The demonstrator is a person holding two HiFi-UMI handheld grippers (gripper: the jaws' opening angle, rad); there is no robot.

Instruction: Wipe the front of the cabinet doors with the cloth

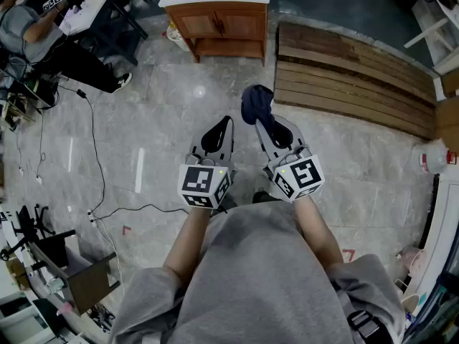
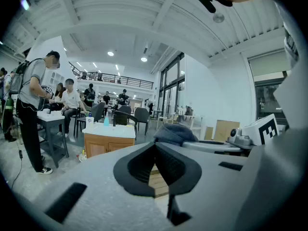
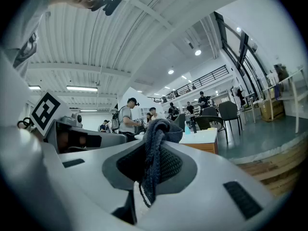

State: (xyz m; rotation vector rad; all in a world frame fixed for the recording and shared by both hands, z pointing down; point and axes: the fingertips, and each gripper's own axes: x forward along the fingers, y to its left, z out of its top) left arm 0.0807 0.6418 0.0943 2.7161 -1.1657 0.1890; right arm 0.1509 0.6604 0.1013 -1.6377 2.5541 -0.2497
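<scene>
While clamped shut on the dark cloth (image 1: 257,100), holds it wadded just past the tips of the right gripper (image 1: 267,129), with a frayed tail dangling back between the pads. Close alongside to the left: left gripper (image 1: 219,126), jaws pressed together on nothing. Well ahead of both, across open floor: wooden cabinet (image 1: 222,24), doors facing back, no contact yet. Risks: could lose the cloth on the first drag if door friction tugs the wad free; could scrape bare jaw tips on wood if pressed off-centre.
</scene>
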